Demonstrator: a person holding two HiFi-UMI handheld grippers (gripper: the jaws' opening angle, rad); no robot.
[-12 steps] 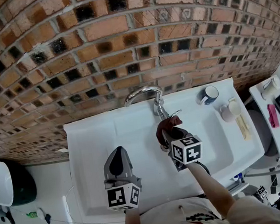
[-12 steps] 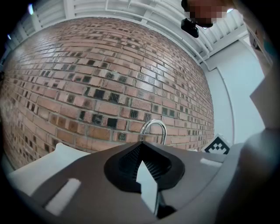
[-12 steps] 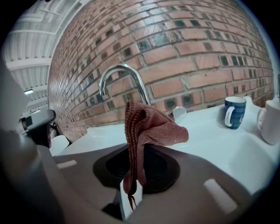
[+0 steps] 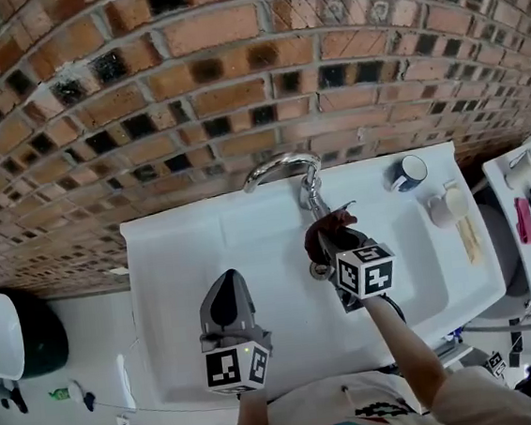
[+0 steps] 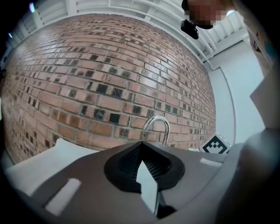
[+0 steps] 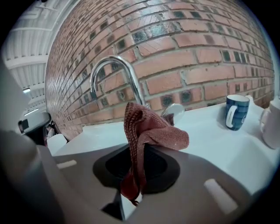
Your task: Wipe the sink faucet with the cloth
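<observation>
Ribbed cloth (image 6: 140, 127) seemingly touching arched faucet (image 6: 134, 86).

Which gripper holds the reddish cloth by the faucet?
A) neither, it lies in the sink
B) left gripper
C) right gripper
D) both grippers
C: the right gripper has its jaws shut on the cloth; the left gripper is shut with nothing between its jaws.

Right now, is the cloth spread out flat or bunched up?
Bunched up: the cloth stands crumpled and folded over itself, its lower end pinched in the shut right claw.
</observation>
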